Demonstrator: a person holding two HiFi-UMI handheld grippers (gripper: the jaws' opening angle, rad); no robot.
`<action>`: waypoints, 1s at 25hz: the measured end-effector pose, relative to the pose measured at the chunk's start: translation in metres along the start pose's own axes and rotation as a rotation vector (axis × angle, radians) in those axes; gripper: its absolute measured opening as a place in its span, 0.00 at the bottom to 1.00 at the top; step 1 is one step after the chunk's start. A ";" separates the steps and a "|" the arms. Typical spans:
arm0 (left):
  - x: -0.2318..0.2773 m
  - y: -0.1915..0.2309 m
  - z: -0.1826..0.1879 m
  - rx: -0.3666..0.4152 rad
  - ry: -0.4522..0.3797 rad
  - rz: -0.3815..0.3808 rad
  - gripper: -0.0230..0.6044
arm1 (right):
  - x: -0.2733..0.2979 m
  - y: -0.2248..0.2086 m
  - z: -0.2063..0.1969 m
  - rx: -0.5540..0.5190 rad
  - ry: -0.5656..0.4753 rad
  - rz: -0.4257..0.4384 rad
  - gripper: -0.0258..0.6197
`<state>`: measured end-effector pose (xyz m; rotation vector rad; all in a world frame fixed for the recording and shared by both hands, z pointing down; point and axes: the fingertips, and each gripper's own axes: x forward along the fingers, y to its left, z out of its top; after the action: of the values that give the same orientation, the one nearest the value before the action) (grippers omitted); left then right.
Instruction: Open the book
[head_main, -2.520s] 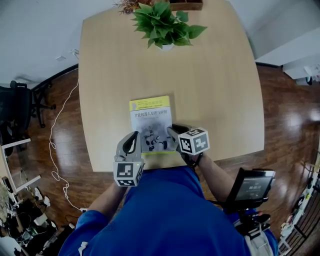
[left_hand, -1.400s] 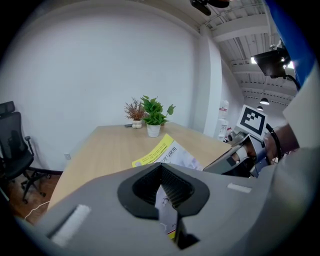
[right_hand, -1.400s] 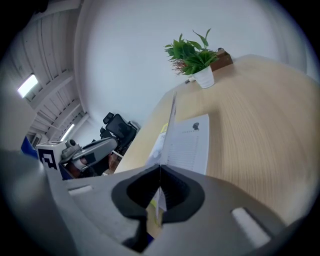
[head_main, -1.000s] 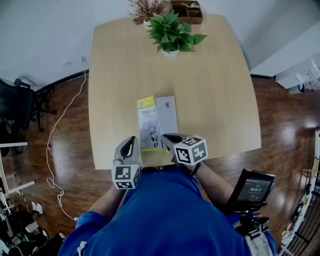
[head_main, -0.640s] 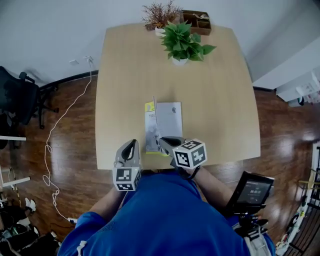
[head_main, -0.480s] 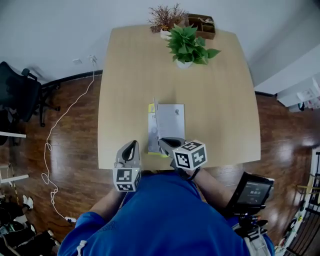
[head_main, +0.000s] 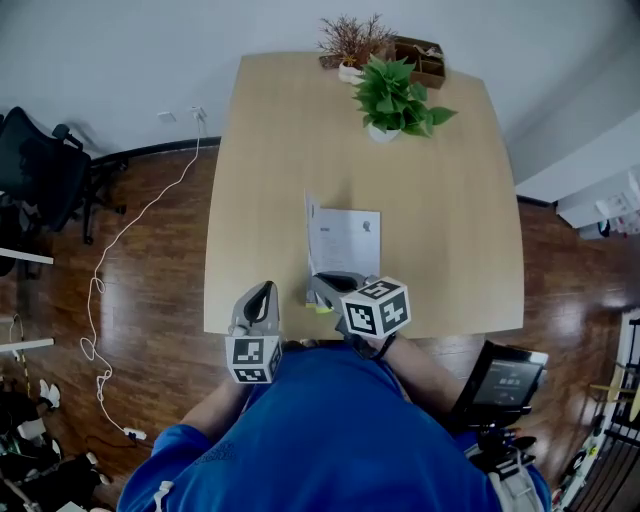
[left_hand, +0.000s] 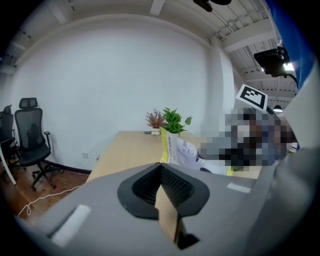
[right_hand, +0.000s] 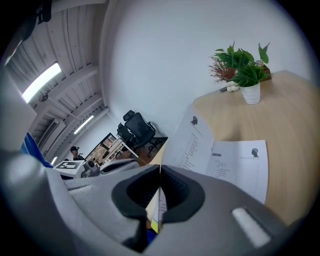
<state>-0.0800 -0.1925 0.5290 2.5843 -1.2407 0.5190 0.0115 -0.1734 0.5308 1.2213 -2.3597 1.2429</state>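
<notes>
While its cover (head_main: 311, 235) stands upright, yellow-covered paperback book (head_main: 345, 240): half open
right gripper (right_hand: 160, 187): clamped on cover
left gripper (left_hand: 161, 172): closed, empty

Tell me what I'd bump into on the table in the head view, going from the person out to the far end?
right gripper → book, lying open → green plant → dried plant
</notes>
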 end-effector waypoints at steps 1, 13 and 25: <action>-0.002 0.003 -0.002 -0.006 0.002 0.004 0.05 | 0.003 0.002 0.001 -0.004 0.000 0.003 0.05; -0.033 0.043 -0.016 -0.049 -0.004 0.098 0.05 | 0.044 0.027 0.011 -0.043 0.038 0.031 0.05; -0.069 0.085 -0.036 -0.103 0.012 0.207 0.05 | 0.107 0.042 -0.004 -0.108 0.133 0.033 0.06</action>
<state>-0.1945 -0.1832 0.5376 2.3792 -1.4994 0.4944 -0.0883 -0.2194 0.5639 1.0389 -2.3263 1.1518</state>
